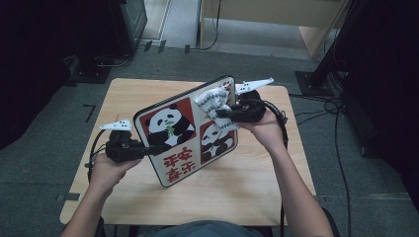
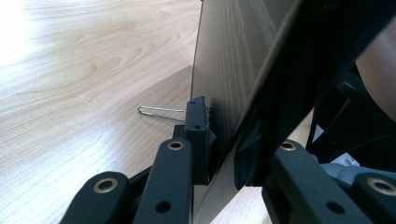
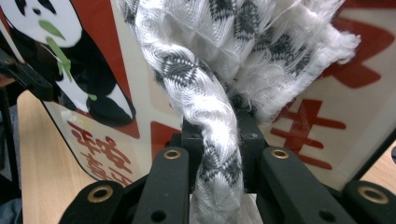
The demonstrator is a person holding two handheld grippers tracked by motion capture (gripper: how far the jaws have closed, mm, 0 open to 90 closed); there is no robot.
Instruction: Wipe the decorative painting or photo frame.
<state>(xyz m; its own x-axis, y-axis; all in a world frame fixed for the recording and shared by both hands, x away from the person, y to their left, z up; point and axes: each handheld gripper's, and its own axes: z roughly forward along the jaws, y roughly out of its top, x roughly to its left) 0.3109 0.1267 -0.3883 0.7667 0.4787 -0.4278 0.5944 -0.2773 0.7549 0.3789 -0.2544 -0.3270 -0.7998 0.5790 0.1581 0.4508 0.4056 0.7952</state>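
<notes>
A flat board (image 1: 173,129) printed with pandas and red characters is held tilted above the wooden table (image 1: 247,192). My left gripper (image 1: 155,148) is shut on the board's left edge. In the left gripper view its jaws (image 2: 219,135) pinch the thin dark edge of the board (image 2: 233,70), and a thin wire loop (image 2: 161,112) sticks out by the left jaw. My right gripper (image 1: 220,113) is shut on a white and grey patterned cloth (image 1: 215,101), which lies bunched against the board's upper face. The cloth (image 3: 205,93) runs twisted between the right gripper's (image 3: 219,126) jaws, in front of the board (image 3: 327,116).
The table stands on grey carpet. Cables (image 1: 341,148) trail over the floor at the right. Dark equipment (image 1: 49,49) stands at the back left and a pale wooden piece of furniture (image 1: 276,19) at the back.
</notes>
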